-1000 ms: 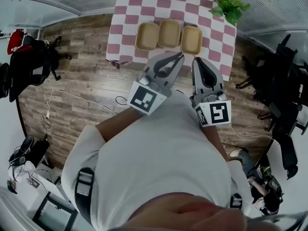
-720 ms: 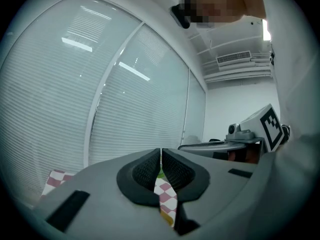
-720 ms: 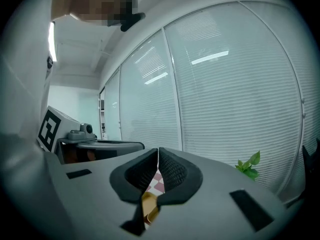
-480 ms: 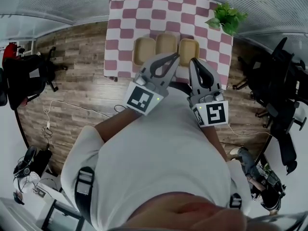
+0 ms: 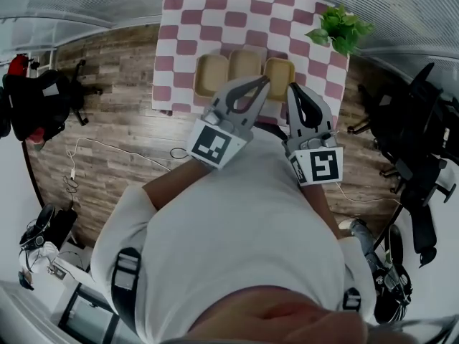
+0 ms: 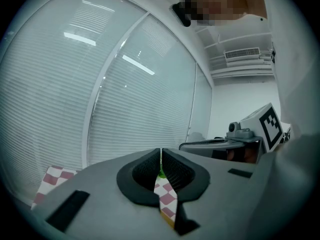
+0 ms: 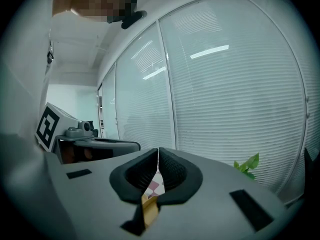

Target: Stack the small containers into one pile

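Three tan small containers stand side by side near the front edge of the checkered table: left (image 5: 211, 74), middle (image 5: 244, 63), right (image 5: 280, 69). None is stacked on another. My left gripper (image 5: 266, 80) is held in front of my chest, shut and holding nothing, with its tip just short of the containers. My right gripper (image 5: 292, 87) sits beside it, also shut and holding nothing. In the left gripper view the jaws (image 6: 161, 156) are pressed together and point up at the window blinds. The right gripper view shows the same for its jaws (image 7: 158, 155).
A pink-and-white checkered cloth covers the table (image 5: 208, 13). A green potted plant (image 5: 341, 21) stands at its far right corner. Office chairs stand left (image 5: 39, 99) and right (image 5: 419, 127) on the wood floor. A cable (image 5: 107, 149) lies on the floor.
The table and containers have drifted lower and slightly left in the head view, closer to the grippers. Both grippers stay shut in front of the chest.
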The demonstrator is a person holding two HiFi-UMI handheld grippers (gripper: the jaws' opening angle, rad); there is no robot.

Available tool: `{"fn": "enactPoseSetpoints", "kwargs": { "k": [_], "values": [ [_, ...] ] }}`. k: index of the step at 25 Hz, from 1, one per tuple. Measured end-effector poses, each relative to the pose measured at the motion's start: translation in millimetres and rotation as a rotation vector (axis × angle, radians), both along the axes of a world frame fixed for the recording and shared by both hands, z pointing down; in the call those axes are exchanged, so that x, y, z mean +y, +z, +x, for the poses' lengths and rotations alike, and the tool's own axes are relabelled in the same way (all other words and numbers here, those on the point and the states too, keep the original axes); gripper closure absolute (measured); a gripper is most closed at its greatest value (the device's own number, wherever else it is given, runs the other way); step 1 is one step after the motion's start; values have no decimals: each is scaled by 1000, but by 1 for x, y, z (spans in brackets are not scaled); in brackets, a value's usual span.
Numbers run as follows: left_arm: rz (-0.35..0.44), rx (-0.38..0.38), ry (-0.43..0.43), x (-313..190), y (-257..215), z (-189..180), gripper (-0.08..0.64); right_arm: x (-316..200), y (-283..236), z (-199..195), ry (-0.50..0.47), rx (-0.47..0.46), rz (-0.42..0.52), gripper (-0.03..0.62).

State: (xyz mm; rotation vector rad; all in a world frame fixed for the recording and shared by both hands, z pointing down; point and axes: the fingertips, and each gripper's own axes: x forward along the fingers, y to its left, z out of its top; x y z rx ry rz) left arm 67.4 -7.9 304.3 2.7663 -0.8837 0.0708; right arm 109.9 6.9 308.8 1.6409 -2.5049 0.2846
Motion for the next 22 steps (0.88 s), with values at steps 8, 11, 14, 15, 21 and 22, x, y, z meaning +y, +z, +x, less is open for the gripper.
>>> {"fn": "enactPoseSetpoints", "kwargs": {
  "k": [8,11,14,15,21,22],
  "values": [
    [-103,-45,-13,7,38,9,518,6,34,13,5,5,-91,560],
    [-123,-58,-8,9,49,11,518,7,45,18,22,3,-116,560],
    [-131,-85,-3,9,59,14,517,4,55,26,39,-9,-133,558],
    [-138,-93,-4,8,64,15,517,1,60,30,44,-4,-141,558],
    [-226,-171,0,5,139,23,463,-7,111,51,71,22,-224,463],
    [-247,-191,-2,5,156,24,460,-7,122,53,76,22,-240,463]
  ]
}}
